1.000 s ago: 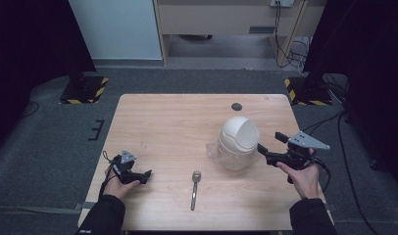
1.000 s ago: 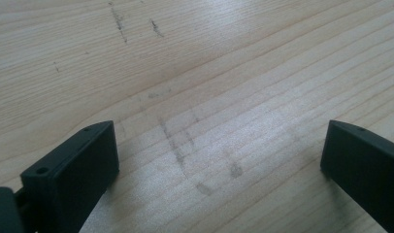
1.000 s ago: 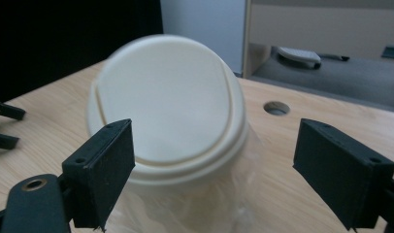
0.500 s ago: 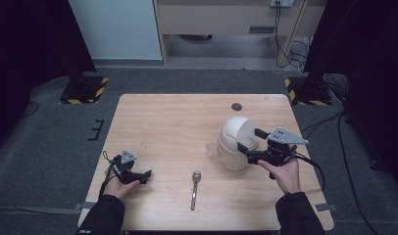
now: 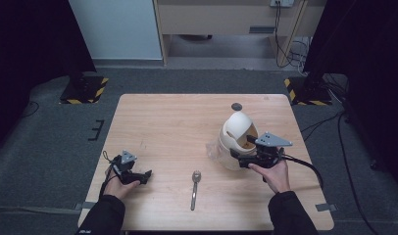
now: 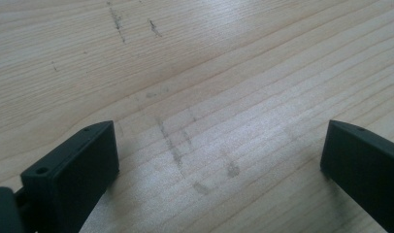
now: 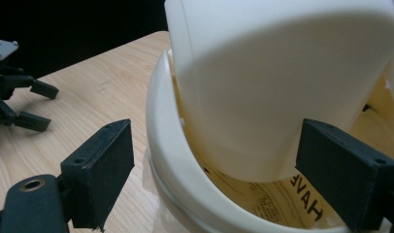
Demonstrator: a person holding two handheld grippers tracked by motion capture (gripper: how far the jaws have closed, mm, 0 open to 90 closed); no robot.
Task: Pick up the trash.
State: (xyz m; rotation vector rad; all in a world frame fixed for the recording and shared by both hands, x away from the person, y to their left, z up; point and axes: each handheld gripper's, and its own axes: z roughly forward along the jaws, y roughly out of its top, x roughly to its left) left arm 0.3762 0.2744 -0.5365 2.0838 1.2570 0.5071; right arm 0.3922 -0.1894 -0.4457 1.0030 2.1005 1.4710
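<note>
Here right gripper, jaws spread, sat against the cream swing-lid bin at desk right, lid flap between its jaws. Left gripper spread, resting near-left on desk, well apart; spoon between.

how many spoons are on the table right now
1. The spoon lies near the table's front edge, between the two hands, apart from both tools and left of the white bin. Whatever is inside the bin can't be seen.
</note>
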